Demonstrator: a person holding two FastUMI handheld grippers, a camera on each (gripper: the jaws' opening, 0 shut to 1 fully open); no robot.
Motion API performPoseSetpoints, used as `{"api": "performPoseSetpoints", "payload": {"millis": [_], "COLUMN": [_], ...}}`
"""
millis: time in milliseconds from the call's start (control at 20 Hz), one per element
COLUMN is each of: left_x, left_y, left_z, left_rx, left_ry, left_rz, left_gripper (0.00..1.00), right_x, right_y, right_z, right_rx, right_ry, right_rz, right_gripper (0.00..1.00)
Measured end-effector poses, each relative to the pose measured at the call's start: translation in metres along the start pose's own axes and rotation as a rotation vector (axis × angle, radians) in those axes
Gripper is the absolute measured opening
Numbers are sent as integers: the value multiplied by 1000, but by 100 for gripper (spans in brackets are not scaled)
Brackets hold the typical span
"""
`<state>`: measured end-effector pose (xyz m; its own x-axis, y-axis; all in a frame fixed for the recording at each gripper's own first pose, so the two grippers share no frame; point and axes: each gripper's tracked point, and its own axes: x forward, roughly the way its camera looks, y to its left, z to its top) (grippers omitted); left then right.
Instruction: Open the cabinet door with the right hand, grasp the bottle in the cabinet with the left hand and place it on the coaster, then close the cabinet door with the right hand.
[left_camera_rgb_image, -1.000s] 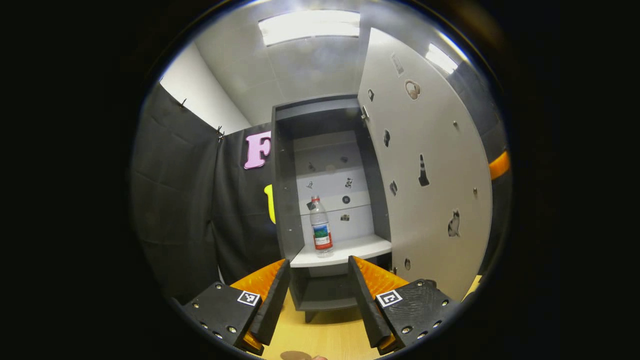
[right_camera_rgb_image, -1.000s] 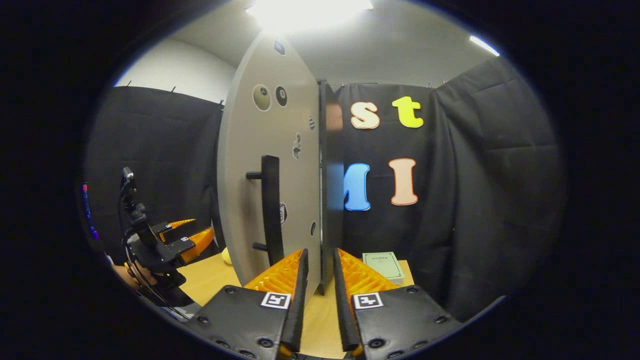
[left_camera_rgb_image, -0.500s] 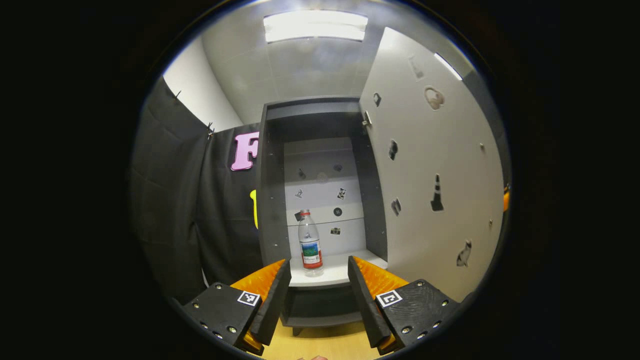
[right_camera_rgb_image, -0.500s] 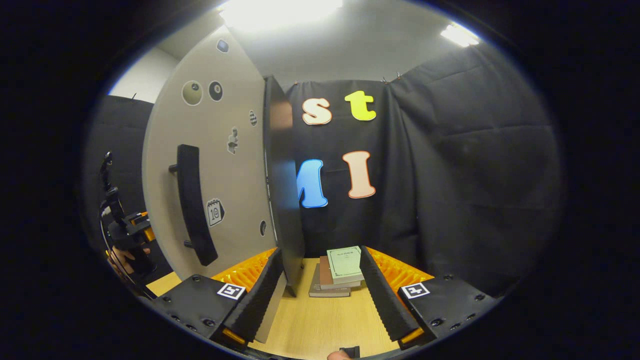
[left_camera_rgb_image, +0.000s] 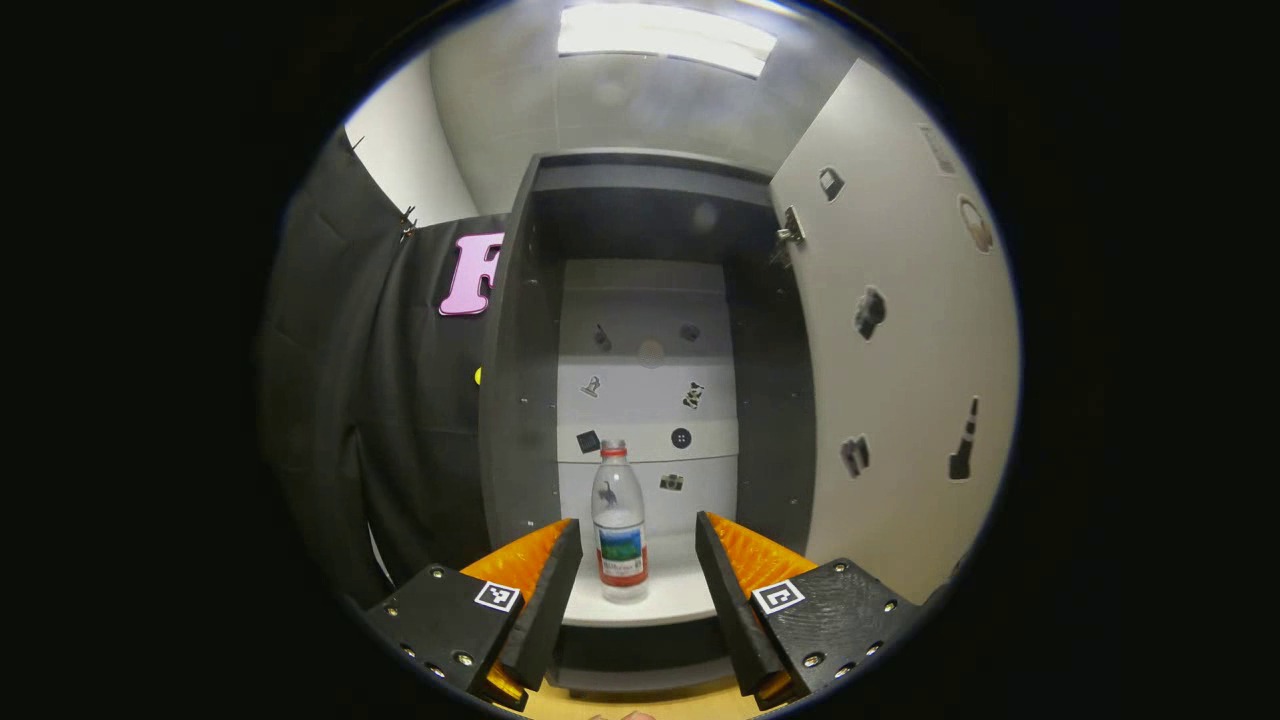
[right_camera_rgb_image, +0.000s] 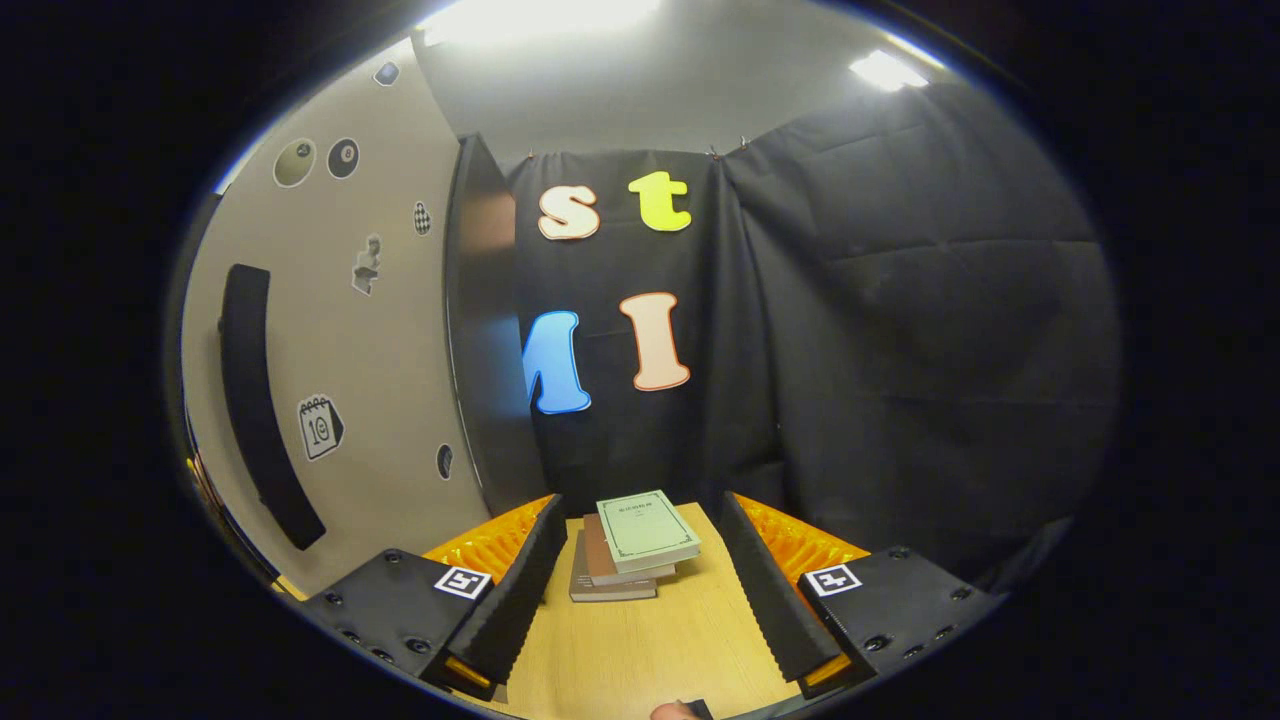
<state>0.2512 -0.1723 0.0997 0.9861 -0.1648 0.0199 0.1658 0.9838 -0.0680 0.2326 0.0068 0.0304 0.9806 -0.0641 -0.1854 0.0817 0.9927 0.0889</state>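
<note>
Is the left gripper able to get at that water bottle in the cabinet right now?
Probably yes: the cabinet door is swung open, the water bottle stands alone on the shelf, and the left gripper is open, lined up on it.

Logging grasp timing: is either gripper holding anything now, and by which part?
Nothing is held. The left gripper is open before the clear plastic bottle; the right gripper is open too.

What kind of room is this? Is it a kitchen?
Probably not a kitchen. It looks like a small test booth: black cloth hangs as the walls, and a cabinet dotted with stickers stands open on a wooden table, with one bottle on its shelf and books nearby.
</note>
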Motion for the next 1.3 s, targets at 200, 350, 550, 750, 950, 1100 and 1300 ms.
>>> {"api": "performPoseSetpoints", "payload": {"millis": [200,350,550,750,950,1100,1300], "left_x": [40,65,97,123,145,157,168], "left_y": [5,8,19,28,34,34,36], "left_z": [-7,-16,-25,-32,-37,-46,-56], "left_rx": [-12,-4,8,-15,-7,2,9], "left_ry": [21,41,41,52,64,78,95], "left_rz": [-27,-45,-34,-30,-43,-51,-47], "left_gripper": [66,64,66,66,66,66,66], "right_x": [13,18,25,29,35,39,44], "right_y": [-2,-4,-4,-5,-7,-7,-5], "right_z": [-5,-8,-14,-20,-27,-30,-34], "right_rx": [12,2,-14,-20,-12,4,8], "right_ry": [9,16,29,47,59,65,76], "right_rz": [-38,-65,-96,-124,-154,-166,-175], "right_gripper": [98,98,98,98,98,98,98]}}
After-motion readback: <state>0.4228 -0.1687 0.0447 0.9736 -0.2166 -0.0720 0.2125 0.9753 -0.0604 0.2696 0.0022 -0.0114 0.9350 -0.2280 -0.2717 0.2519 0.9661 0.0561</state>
